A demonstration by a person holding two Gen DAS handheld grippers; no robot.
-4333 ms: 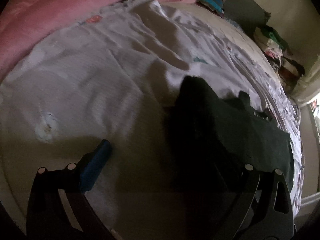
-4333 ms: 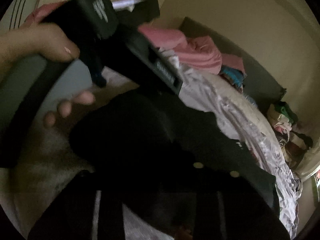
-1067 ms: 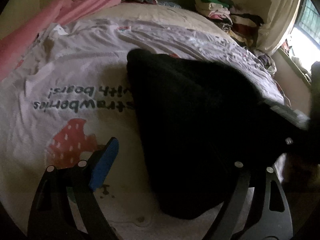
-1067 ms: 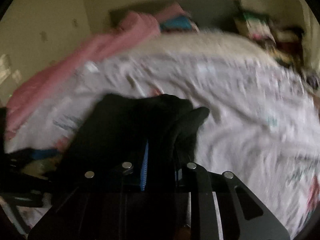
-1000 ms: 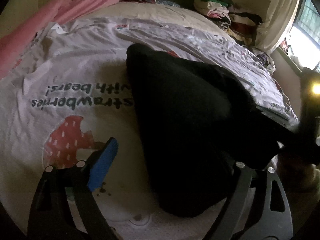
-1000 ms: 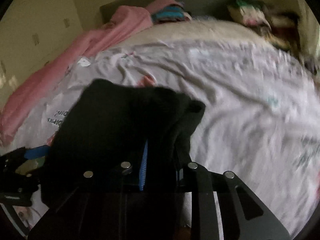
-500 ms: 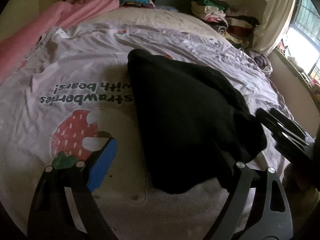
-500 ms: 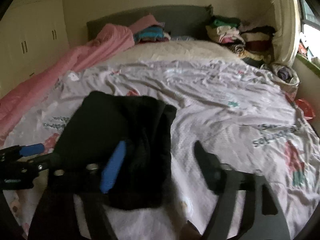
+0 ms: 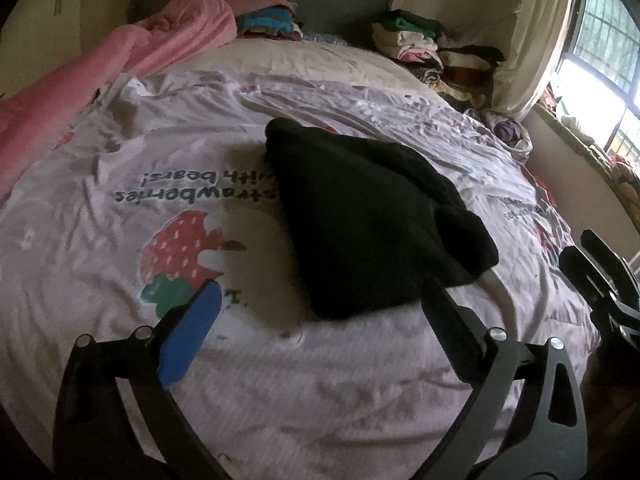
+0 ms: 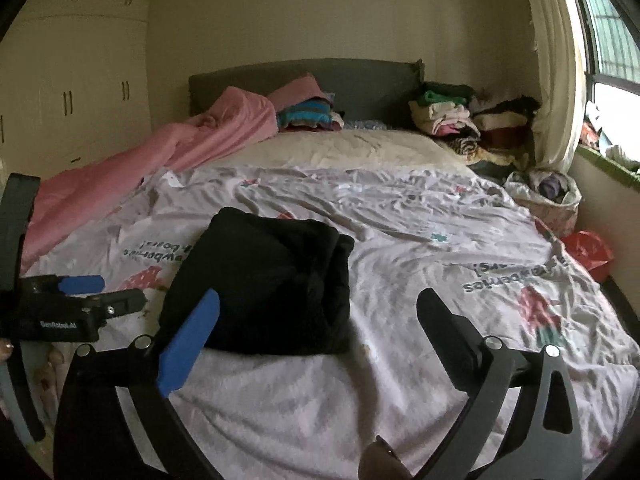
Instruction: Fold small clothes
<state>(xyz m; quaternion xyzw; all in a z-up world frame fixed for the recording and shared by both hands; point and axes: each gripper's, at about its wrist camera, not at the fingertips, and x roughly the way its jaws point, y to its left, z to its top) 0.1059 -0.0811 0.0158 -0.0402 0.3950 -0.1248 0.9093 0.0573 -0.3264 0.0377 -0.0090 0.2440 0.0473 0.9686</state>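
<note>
Folded black garment lies on the bed, ahead of both spread, empty tools.
Left tool sits nearer it; right tool, jaws just opened, has it ahead to its left.

left gripper: being held tilted downward, jaws having just been opened wider, nothing being gripped between them | right gripper: being held at a shallower downward tilt, jaws having just been opened wide, nothing between them | both grippers: being held side by side, apart
</note>
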